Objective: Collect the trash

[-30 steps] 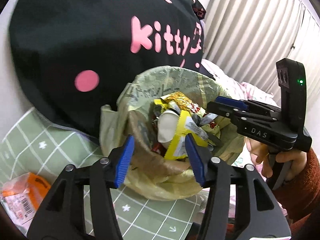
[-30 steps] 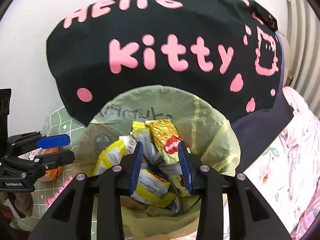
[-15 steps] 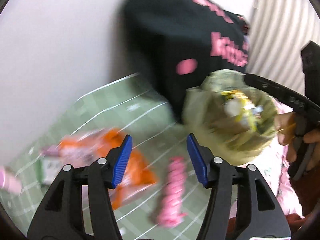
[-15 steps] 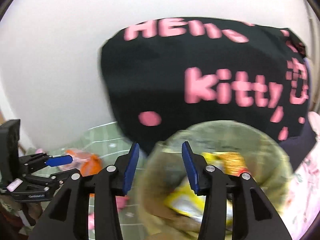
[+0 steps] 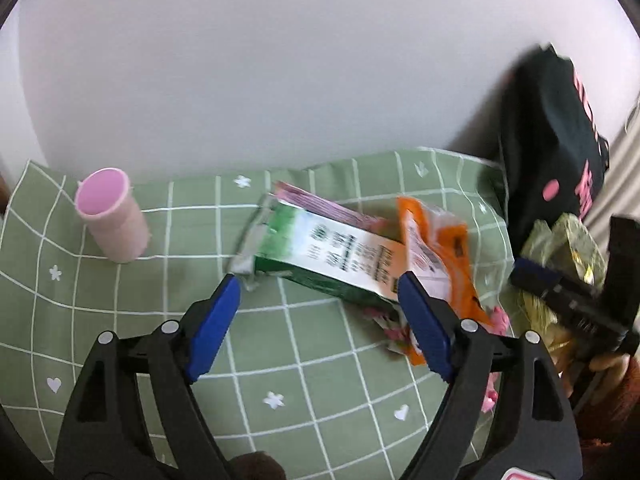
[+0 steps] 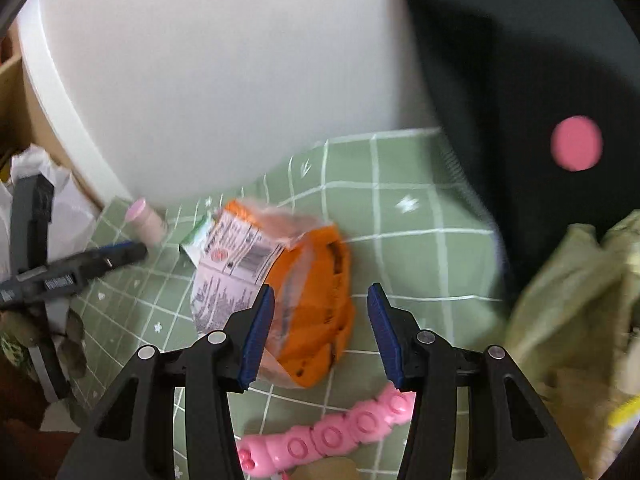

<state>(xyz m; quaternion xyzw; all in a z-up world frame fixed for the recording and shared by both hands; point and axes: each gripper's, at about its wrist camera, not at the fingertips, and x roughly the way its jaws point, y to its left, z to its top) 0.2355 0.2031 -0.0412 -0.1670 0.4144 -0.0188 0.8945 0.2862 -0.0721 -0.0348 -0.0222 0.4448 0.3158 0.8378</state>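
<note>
On the green checked cloth (image 5: 304,344) lie a green-and-white carton (image 5: 328,256), an orange snack bag (image 5: 440,264) leaning on it, and a pink wrapper (image 5: 320,204) behind. My left gripper (image 5: 318,284) hovers above the carton, its jaws opening wide and touching nothing. My right gripper (image 6: 320,292) hangs over the orange snack bag (image 6: 316,312). Its jaws are opening too, and the bag shows between them with the pads off it. The yellowish trash bag (image 6: 572,320) full of wrappers stands at the right.
A pink cup (image 5: 106,216) stands upright at the cloth's left. A pink bumpy strip (image 6: 332,436) lies near the front. A black cushion with pink spots (image 6: 520,80) leans on the white wall behind the trash bag. Each gripper shows in the other's view.
Both grippers have swung left, away from above the trash bag and down over the litter on the cloth. Both pairs of jaws have widened.
</note>
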